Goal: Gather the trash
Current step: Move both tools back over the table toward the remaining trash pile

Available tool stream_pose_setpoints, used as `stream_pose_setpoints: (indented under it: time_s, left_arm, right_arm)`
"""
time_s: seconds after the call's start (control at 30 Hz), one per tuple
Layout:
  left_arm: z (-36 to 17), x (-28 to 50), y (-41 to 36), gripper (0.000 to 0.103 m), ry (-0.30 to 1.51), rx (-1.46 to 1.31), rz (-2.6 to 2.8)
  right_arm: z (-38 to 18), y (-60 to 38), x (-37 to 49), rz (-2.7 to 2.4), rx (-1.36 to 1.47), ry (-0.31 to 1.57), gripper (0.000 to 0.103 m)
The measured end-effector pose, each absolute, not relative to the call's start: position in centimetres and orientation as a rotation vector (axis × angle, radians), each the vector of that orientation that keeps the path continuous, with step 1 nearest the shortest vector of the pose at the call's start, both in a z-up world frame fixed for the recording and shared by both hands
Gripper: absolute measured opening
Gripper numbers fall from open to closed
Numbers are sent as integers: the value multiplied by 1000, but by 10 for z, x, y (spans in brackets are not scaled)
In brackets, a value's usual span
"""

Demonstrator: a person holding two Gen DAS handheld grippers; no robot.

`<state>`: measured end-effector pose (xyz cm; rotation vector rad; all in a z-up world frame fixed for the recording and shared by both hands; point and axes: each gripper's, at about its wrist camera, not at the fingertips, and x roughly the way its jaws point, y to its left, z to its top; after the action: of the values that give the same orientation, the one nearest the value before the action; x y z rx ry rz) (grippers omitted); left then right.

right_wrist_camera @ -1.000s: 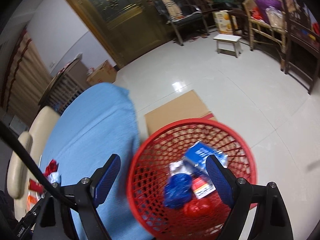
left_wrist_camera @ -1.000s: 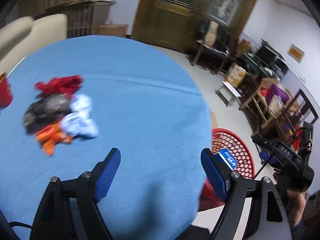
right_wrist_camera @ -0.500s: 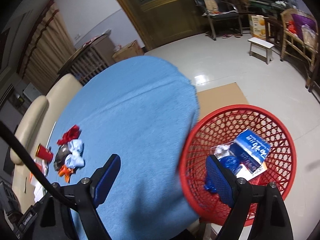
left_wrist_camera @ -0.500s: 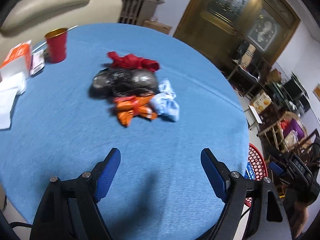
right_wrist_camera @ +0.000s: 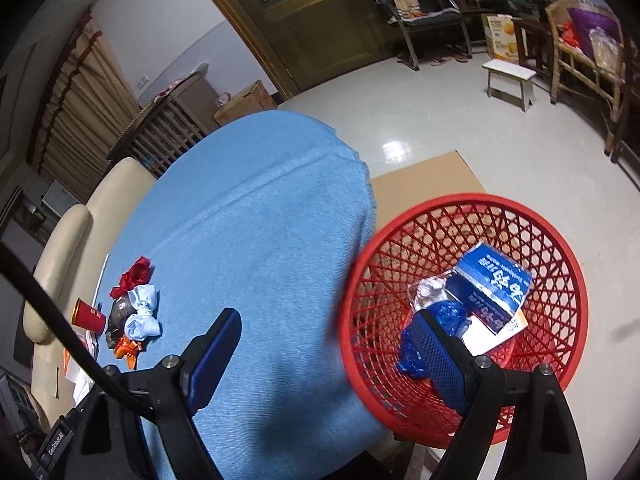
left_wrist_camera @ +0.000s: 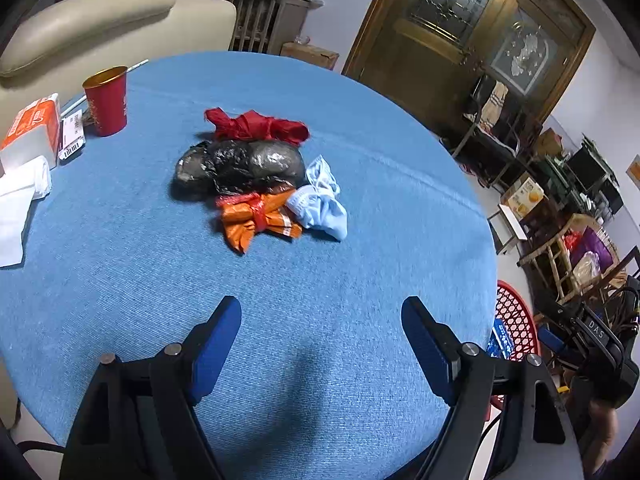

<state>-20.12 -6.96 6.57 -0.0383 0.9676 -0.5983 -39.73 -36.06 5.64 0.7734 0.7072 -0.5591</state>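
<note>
Just beside the table [right_wrist_camera: 260, 216] edge stands the red basket [right_wrist_camera: 568, 280].

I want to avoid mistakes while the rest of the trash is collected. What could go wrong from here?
1. The orange wrapper, black bag, light blue bundle and red bundle lie bunched together, so one pinch by the left hand-held gripper may drag or drop neighbours.
2. The red basket stands on the floor beside the table; a release too early could miss it.
</note>
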Motion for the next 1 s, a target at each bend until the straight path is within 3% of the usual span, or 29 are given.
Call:
stream_pose_setpoints:
  time_s: [1.0]
  left_arm:
    - [60,-214,-80,83,989,3,-610]
  right_arm:
    - [22,-375,-415,-571,912,755,89]
